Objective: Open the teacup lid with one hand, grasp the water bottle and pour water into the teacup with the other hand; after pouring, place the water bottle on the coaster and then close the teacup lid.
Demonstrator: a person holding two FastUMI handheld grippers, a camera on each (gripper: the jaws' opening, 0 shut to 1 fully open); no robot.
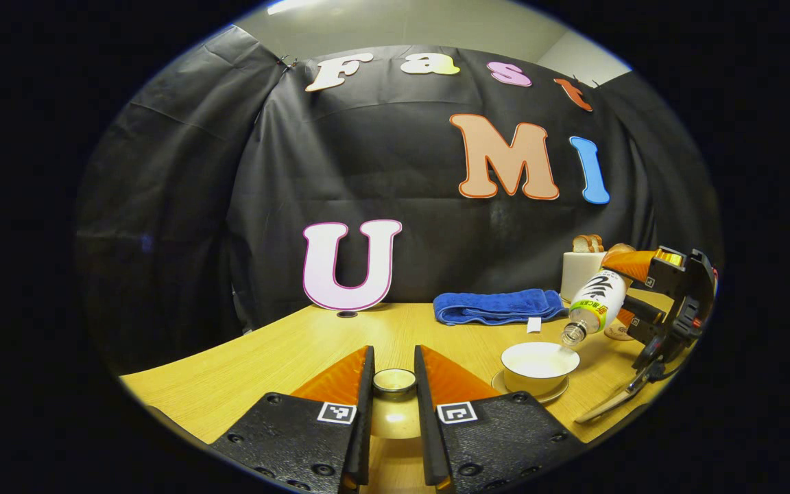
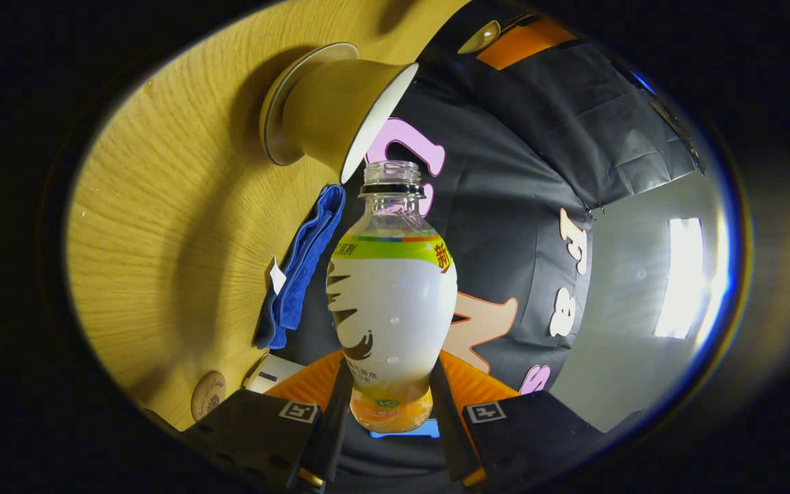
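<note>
Wooden counter [image 1: 285,350] lies wide and bare at the left in the left gripper view. Left gripper [image 1: 394,384] fingers pinch the lid [image 1: 394,379]. Bottle [image 1: 597,302] tips over the teacup [image 1: 539,365] near the counter's edge. In the right gripper view, right gripper [image 2: 389,405] fingers squeeze the bottle, mouth just beside the teacup's rim.

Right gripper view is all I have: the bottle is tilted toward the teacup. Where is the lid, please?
Observer: The left tongs are shut on the lid, apart from the teacup and to its left in the left gripper view.
Operator: Is the bottle mouth over the cup?
Observer: Yes. The water bottle slants down and its mouth hangs just above the rim.
Operator: What stands behind the bottle?
Observer: A white toaster with bread slices in it, beside the blue towel.
</note>
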